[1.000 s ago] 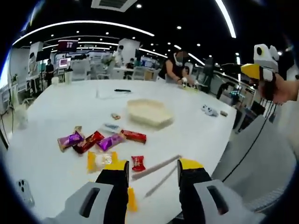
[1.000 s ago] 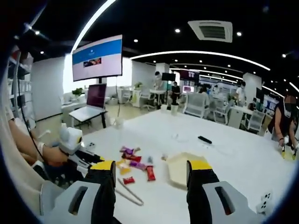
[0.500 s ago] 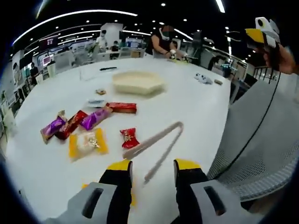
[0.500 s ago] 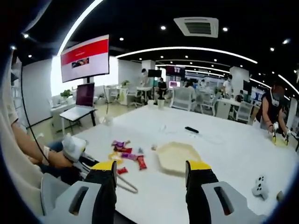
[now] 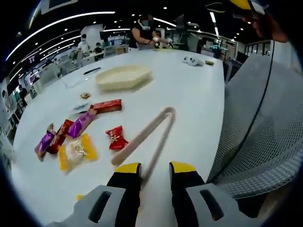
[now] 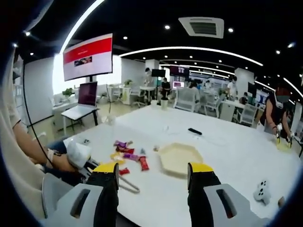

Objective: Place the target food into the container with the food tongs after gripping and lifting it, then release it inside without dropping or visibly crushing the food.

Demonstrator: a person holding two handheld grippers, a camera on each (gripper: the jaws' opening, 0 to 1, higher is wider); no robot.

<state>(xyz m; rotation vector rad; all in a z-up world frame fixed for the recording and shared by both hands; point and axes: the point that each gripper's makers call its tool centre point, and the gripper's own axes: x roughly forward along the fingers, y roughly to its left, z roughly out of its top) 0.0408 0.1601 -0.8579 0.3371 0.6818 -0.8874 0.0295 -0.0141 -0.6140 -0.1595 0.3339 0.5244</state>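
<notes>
Just ahead of my left claw point(image 5: 148, 166), half open and empty, the food tongs point(image 5: 144, 136) lie pointing straight away from me.

Two grey-bodied grippers: left gripper point(image 5: 149, 169) and right gripper point(image 6: 154, 169), each with black jaws capped in yellow and a slot in each grey shoulder. Black cable point(image 6: 27, 124) trailing left of the right gripper, beside a pale sleeve point(image 6: 10, 156).
</notes>
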